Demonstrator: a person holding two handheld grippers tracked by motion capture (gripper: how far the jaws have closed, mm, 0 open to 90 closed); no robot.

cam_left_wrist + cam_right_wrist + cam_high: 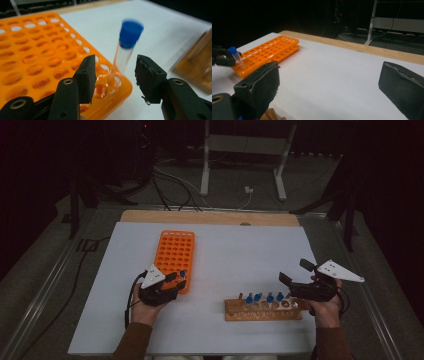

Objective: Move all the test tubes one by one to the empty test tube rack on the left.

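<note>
Left gripper (113, 75) jaws apart, flanking tube (122, 57); pads off it. Tube stands tilted in corner hole of orange rack (37, 55). Right gripper (329, 87) wide apart, above wooden rack (262, 310).

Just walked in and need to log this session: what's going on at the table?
A person is moving blue-capped tubes from a wooden rack to an orange rack. The left claw stands open around one blue-capped tube that leans in a corner hole of the orange rack, its pads apart from the glass. The right claw hangs open and empty above the wooden rack, where four capped tubes wait.
</note>
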